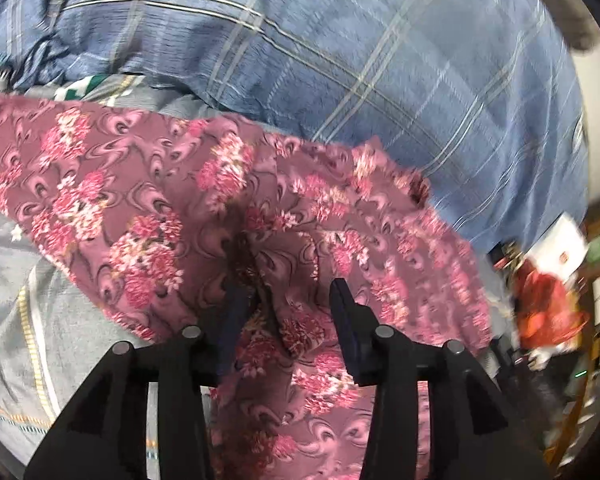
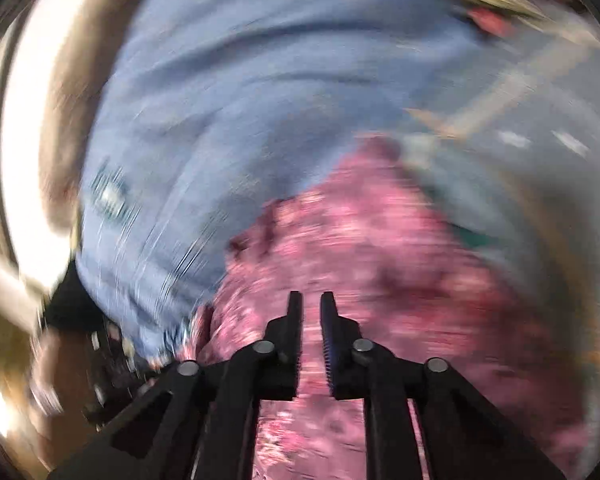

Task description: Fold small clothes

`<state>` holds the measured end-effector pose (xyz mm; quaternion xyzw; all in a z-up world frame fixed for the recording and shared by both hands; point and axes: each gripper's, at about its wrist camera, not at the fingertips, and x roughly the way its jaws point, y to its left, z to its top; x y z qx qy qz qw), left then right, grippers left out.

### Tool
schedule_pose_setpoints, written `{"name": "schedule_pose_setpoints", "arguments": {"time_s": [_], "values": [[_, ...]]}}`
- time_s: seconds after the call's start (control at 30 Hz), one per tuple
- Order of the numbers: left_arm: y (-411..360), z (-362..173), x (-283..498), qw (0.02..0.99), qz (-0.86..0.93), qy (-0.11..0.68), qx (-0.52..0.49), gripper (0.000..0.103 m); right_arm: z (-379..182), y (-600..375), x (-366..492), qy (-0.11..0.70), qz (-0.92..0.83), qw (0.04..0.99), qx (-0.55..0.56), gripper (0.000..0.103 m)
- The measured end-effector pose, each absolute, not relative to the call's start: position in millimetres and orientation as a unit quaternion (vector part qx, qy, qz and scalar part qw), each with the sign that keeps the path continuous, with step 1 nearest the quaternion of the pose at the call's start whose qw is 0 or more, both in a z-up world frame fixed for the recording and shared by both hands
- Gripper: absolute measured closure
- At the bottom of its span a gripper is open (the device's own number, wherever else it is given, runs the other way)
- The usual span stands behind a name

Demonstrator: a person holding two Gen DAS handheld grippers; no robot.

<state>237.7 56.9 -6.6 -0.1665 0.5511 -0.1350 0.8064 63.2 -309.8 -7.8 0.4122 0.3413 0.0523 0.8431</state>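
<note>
Now my left gripper (image 1: 290, 292) has jaws wide apart straddling a ridge of the floral garment (image 1: 148, 184), ready to pinch, while my right gripper (image 2: 311, 308), nearly closed, seemingly empty through blur, hovers over its six-o'clock edge.

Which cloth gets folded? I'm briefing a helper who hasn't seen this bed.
Start from the big blue plaid quilt filling the far side. In front of it, on the grey sheet, lies the floral garment. It alone is mauve with pink flower clusters, and the left tool sits over it.
</note>
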Motion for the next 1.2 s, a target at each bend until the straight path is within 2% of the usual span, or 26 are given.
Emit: {"name": "schedule_pose_setpoints", "arguments": {"time_s": [0.07,0.13,0.27,0.33,0.4,0.47,0.6,0.67,0.9,0.93,0.97,1.0,1.03,1.2], "values": [[46.0,-29.4,244.6,0.794,-0.125,0.58,-0.133,0.062,-1.4,-269.9,88.9,0.357,0.092,0.854,0.368,0.086],[57.5,-43.6,245.7,0.776,-0.122,0.599,-0.153,0.066,-4.8,-234.9,111.2,0.379,0.12,0.852,0.34,0.086],[118.0,-17.1,237.6,0.789,-0.124,0.559,-0.225,0.066,-26.4,-179.9,142.4,0.417,0.147,0.836,0.325,0.086],[147.2,-2.2,236.2,0.808,-0.095,0.54,-0.216,0.063,-35.7,-159.3,154.7,0.43,0.164,0.823,0.333,0.086],[189.1,9.4,236.8,0.821,-0.058,0.525,-0.217,0.045,-48.7,-133.7,165.8,0.434,0.204,0.807,0.345,0.086],[239.4,16.3,238.0,0.833,0.002,0.51,-0.217,0.044,-61.9,-105.4,174.7,0.452,0.224,0.805,0.311,0.086],[322.3,2.9,245.6,0.82,0.08,0.512,-0.242,0.044,-65.2,-87.5,160.9,0.403,0.226,0.853,0.243,0.089],[354.6,-9.1,253.6,0.808,0.116,0.518,-0.255,0.044,-66.9,-89.2,160.0,0.403,0.226,0.85,0.252,0.089],[385.4,-39.8,283.1,0.79,0.126,0.514,-0.308,0.044,-69.8,-96.8,159.8,0.396,0.233,0.846,0.27,0.089],[384.4,-41.6,286.2,0.793,0.123,0.507,-0.314,0.045,-70.4,-97.1,160.4,0.396,0.234,0.845,0.273,0.089],[380.1,-41.0,290.8,0.798,0.119,0.501,-0.313,0.061,-71.0,-97.4,160.9,0.396,0.235,0.844,0.276,0.089],[376.8,-38.8,294.0,0.801,0.114,0.497,-0.312,0.092,-71.3,-98.0,160.4,0.395,0.236,0.843,0.278,0.089],[373.3,-37.2,295.1,0.802,0.101,0.496,-0.317,0.094,-71.3,-100.0,159.4,0.395,0.237,0.842,0.28,0.089],[348.3,-3.1,283.0,0.827,0.073,0.466,-0.306,0.095,-69.6,-96.5,162.0,0.399,0.235,0.841,0.281,0.089]]}}
